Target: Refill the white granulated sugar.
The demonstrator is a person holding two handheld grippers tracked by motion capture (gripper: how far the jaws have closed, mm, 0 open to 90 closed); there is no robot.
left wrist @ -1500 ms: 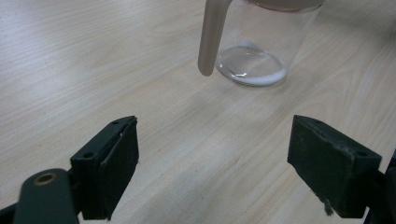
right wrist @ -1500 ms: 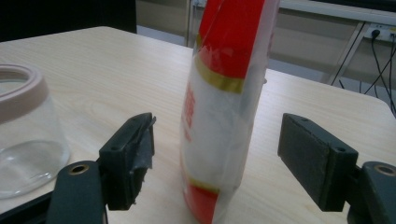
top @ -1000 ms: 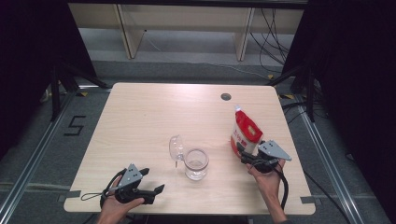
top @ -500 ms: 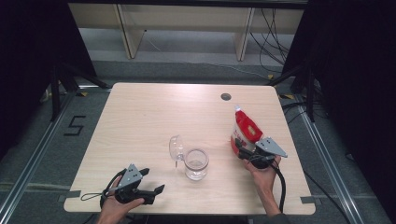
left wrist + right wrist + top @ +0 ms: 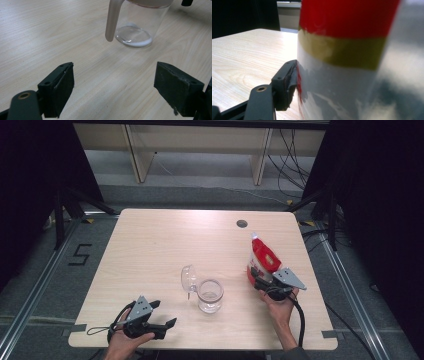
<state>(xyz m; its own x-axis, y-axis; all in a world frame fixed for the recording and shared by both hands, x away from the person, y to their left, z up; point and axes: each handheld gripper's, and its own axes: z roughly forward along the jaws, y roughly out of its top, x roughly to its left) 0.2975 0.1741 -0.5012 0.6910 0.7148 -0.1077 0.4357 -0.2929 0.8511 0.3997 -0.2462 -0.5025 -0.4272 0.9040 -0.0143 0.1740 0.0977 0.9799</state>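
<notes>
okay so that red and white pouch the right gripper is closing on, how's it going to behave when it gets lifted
The pouch looks like soft, glossy film, so it will probably dent under the right hand-held gripper, whose jaws have just been closing around its lower part, and may slip. It stands tall on a narrow base, so it could tip or sag above the grip.

Bench (image 5: 150,250): pale wood grain, rounded corners, centre of the frame. Grommet hole (image 5: 242,223): dark, round, near the bench's far edge, right of centre. Shelf unit (image 5: 200,142): light wood, along the top of the frame. Cables (image 5: 292,150): upper right, trailing onto the grey floor (image 5: 200,190). Floor mark "5" (image 5: 80,254): left of the bench.
</notes>
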